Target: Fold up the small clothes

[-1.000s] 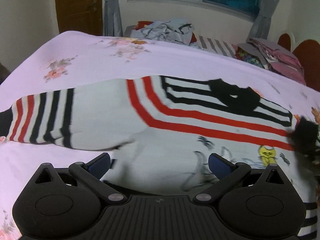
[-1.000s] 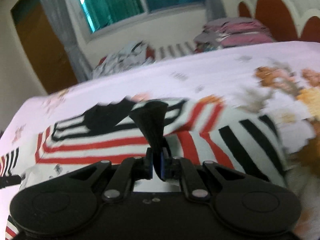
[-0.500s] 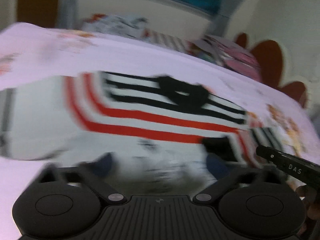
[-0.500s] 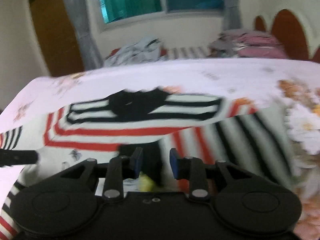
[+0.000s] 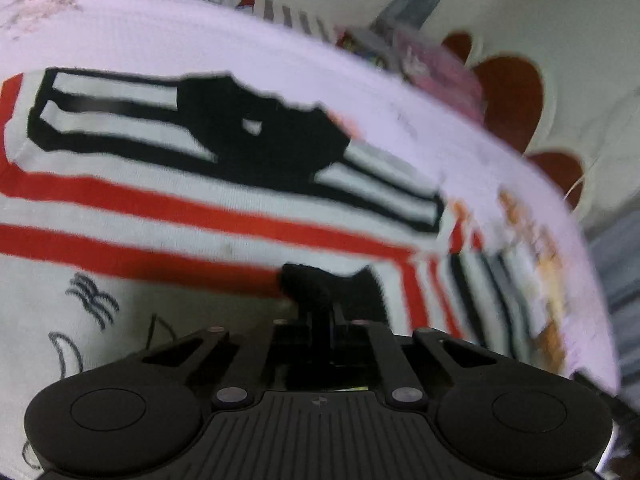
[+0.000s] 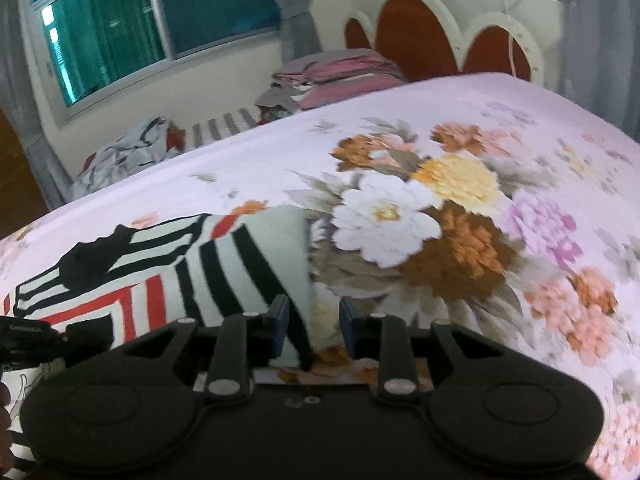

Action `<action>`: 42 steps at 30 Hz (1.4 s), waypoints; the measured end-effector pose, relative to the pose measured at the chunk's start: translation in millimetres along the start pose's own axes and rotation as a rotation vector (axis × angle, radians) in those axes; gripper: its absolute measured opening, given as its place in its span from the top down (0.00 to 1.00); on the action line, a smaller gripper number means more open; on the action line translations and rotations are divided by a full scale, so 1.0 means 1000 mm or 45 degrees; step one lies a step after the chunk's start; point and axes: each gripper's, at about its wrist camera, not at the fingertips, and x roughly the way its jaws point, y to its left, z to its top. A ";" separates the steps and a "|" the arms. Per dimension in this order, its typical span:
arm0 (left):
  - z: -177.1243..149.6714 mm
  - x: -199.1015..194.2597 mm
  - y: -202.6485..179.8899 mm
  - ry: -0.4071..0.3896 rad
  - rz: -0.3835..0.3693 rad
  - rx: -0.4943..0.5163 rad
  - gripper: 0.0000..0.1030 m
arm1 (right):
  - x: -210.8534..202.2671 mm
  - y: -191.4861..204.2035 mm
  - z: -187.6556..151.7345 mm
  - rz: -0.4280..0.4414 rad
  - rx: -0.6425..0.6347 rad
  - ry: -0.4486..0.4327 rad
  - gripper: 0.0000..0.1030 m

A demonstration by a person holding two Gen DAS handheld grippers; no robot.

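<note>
A small white sweater (image 5: 160, 208) with red and black stripes and a black collar lies flat on the floral bedsheet. My left gripper (image 5: 320, 320) is shut on the black cuff (image 5: 320, 284) of its right sleeve, folded in over the chest. My right gripper (image 6: 312, 328) is open, its jaws apart over the outer fold of that striped sleeve (image 6: 248, 272), holding nothing. The left gripper's tip (image 6: 28, 336) shows at the left edge of the right wrist view.
The pink floral bedsheet (image 6: 460, 220) stretches to the right. Piles of folded and loose clothes (image 6: 332, 76) lie along the far edge under the window. A scalloped red headboard (image 6: 424, 36) stands at the far right.
My right gripper opened and let go of the black cuff, then swung right. My left gripper moved right and closed on that cuff. The sleeve now lies folded inward.
</note>
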 end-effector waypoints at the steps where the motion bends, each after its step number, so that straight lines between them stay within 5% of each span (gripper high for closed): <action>1: 0.002 -0.011 0.001 -0.044 0.011 0.031 0.94 | 0.000 -0.002 0.000 0.001 0.009 0.001 0.72; 10: 0.022 -0.078 0.026 -0.266 0.123 0.163 0.94 | 0.014 0.016 0.007 0.055 -0.002 0.016 0.72; 25: -0.003 -0.054 0.088 -0.179 0.252 0.062 0.92 | 0.055 0.046 -0.012 0.139 -0.143 0.222 0.71; 26: -0.002 -0.054 0.089 -0.179 0.247 0.056 0.88 | 0.052 0.045 -0.007 0.161 -0.139 0.183 0.71; 28: 0.002 -0.053 0.092 -0.196 0.259 0.054 0.50 | 0.053 0.045 0.008 0.190 -0.146 0.126 0.69; 29: 0.003 -0.052 0.093 -0.209 0.262 0.056 0.47 | 0.057 0.045 0.016 0.199 -0.144 0.108 0.68; 32: 0.011 -0.040 0.092 -0.186 0.256 0.073 0.47 | 0.085 0.047 0.045 0.217 -0.099 0.073 0.62; 36: 0.017 -0.029 0.089 -0.195 0.301 0.117 0.86 | 0.139 0.044 0.066 0.281 0.010 0.149 0.59; 40: 0.014 -0.033 0.085 -0.234 0.289 0.145 0.93 | 0.173 0.036 0.067 0.316 0.103 0.213 0.58; 41: 0.011 -0.038 0.083 -0.268 0.280 0.163 0.94 | 0.172 0.036 0.069 0.358 0.091 0.213 0.63; 42: 0.007 -0.043 0.081 -0.314 0.268 0.177 0.94 | 0.171 0.038 0.069 0.438 0.072 0.230 0.87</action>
